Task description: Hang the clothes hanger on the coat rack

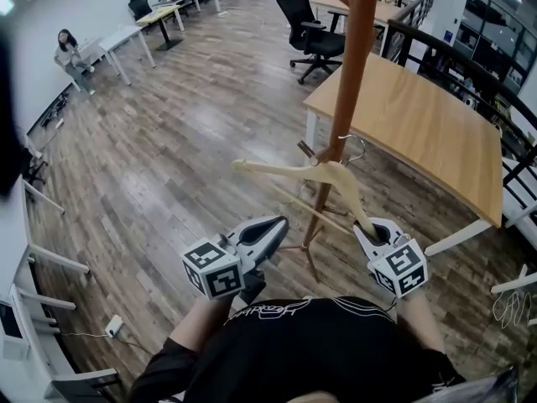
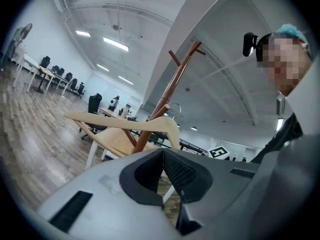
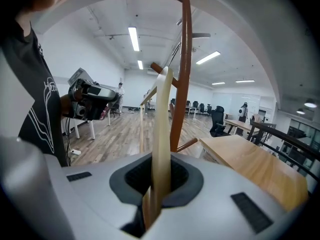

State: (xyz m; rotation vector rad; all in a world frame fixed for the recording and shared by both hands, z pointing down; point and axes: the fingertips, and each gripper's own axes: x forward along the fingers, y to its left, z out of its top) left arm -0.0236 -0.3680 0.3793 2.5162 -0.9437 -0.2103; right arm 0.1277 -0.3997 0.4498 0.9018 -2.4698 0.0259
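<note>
Wooden hanger point(image 1: 331, 175) is gripped at 1 arm end by the right gripper point(image 1: 367, 229), fingers clamped on it. The hook sits just beside the rack point(image 1: 357, 49) pole. Left gripper point(image 1: 279, 222) has fingers together and empty. Risk: the end-held hanger pivots and the hook misses the peg point(image 1: 304, 149).

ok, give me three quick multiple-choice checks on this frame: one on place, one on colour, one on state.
1. Where is the hanger?
A) flat on the desk
B) up beside the coat rack pole
C) on the floor

2. What colour is the pole?
A) white
B) black
C) reddish-brown

3. What state is the left tool in?
A) shut, empty
B) shut on the hanger
C) wide open

Key:
1 B: the head view shows its hook next to the pole, with one end gripped in the right tool.
2 C: it is brown wood in all views.
3 A: its jaws meet with nothing between them.
</note>
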